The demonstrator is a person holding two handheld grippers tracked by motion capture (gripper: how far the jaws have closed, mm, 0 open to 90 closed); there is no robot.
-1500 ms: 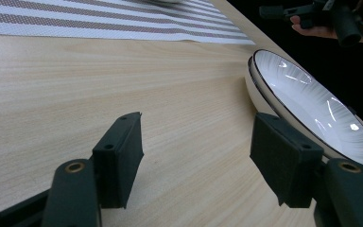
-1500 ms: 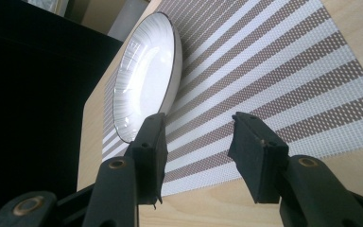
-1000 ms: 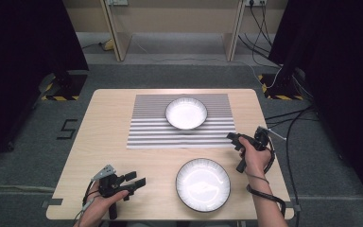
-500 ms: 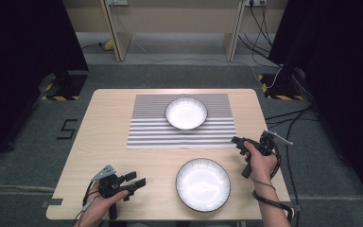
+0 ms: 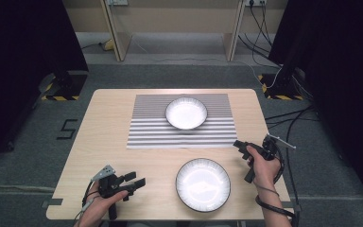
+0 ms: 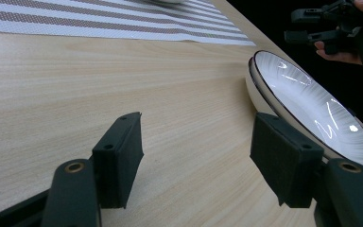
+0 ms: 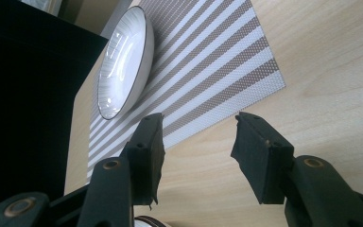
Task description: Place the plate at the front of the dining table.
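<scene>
My right tongs (image 5: 244, 150) spread empty, just been opening, near worktop's (image 5: 104, 132) right edge | my left tongs (image 5: 137, 180) spread empty, front-left corner | white round ceramic plate (image 5: 203, 184) at front edge, between them | second white plate (image 5: 186, 113) on striped placemat (image 5: 146, 127), far side

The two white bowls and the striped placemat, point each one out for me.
Near bowl (image 5: 203, 183), high view, centre of its inside.
Far bowl (image 5: 186, 113), high view, centre of its inside.
Striped placemat (image 5: 149, 132), high view, bare left part.
</scene>
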